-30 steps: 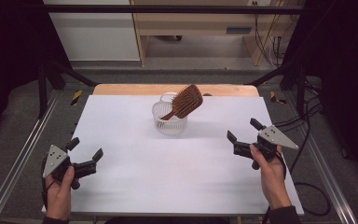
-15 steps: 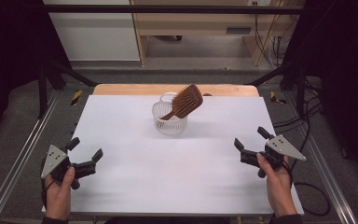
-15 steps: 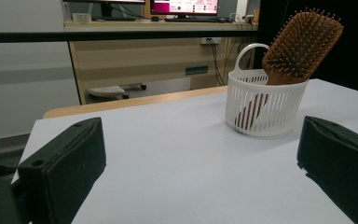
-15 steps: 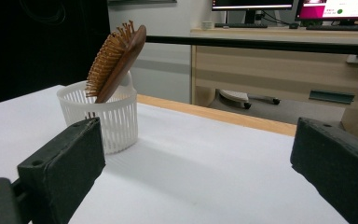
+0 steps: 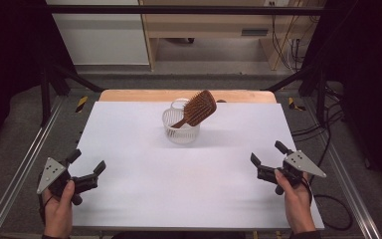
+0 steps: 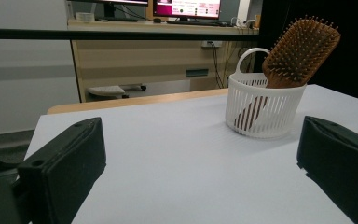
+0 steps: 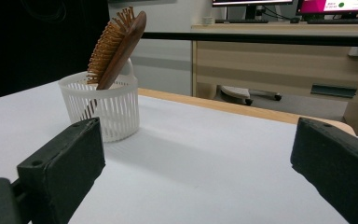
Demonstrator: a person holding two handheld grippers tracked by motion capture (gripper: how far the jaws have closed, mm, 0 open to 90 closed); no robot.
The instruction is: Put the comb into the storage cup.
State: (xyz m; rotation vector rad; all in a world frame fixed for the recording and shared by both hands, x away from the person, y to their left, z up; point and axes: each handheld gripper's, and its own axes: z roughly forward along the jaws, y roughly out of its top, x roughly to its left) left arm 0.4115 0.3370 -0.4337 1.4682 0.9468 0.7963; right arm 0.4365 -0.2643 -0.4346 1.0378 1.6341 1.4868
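Both tongs — left (image 5: 86,173), right (image 5: 267,160) — released, empty; hairbrush (image 5: 197,107) sits in basket (image 5: 181,130) — keep clear.

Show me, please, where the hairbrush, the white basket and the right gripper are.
hairbrush (image 5: 200,107), high view, on its bristled head.
white basket (image 5: 181,133), high view, on its slatted front wall.
right gripper (image 5: 268,158), high view, midway between its open jaws.
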